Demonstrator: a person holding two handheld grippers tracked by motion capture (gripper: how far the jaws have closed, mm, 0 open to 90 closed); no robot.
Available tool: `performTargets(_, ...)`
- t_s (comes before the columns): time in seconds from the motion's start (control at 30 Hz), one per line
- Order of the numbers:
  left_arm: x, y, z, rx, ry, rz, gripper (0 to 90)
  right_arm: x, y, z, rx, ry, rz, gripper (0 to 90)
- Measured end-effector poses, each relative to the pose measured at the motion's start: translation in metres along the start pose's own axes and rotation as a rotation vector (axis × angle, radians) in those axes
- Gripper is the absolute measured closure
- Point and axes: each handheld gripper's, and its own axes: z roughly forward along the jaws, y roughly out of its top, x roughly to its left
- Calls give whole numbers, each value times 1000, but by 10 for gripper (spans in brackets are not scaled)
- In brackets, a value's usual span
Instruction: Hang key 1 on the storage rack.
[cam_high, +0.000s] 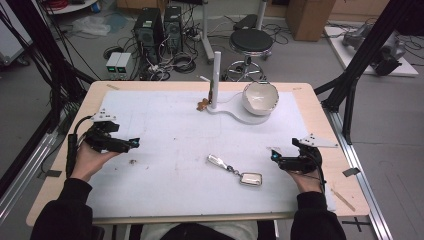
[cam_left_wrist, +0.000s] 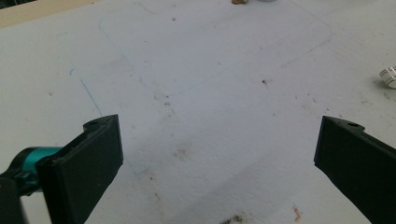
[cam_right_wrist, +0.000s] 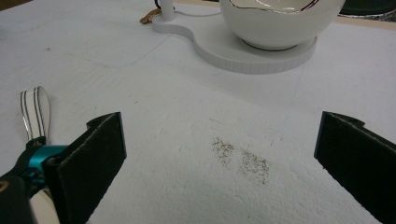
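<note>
A silver keychain (cam_high: 235, 169) with a clear strap and a rectangular tag lies on the white mat, front centre; its strap end (cam_right_wrist: 35, 112) lies left of my right gripper's jaw. A white bowl (cam_high: 260, 97) sits on a white base (cam_high: 239, 115) with an upright post (cam_high: 215, 79) at the far centre. My left gripper (cam_high: 136, 143) is held at the left of the mat, open and holding nothing. At the right, my right gripper (cam_high: 273, 155) is open with nothing between its jaws, a short way right of the keychain. The bowl (cam_right_wrist: 280, 21) stands ahead of it.
A small brown object (cam_high: 202, 105) lies beside the post. Dark specks (cam_high: 133, 161) dot the mat near the left hand. The table's wooden edge (cam_high: 320, 107) frames the mat. Black frame struts (cam_high: 357, 60) rise at the right. A stool (cam_high: 251, 42) and computers (cam_high: 159, 27) stand beyond.
</note>
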Motion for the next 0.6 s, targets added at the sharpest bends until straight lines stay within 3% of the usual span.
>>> performTargets(0.17,-1,-14,-5,17,14,17,17,-1,0,1,4,-1,-3,12)
performTargets(0.33,4,-35,-8,33,46,-4,17,-1,-1,1,6,-4,8,11)
performTargets(0.6,7,-55,-16,17,50,-23,17,-1,-1,1,6,-2,5,12)
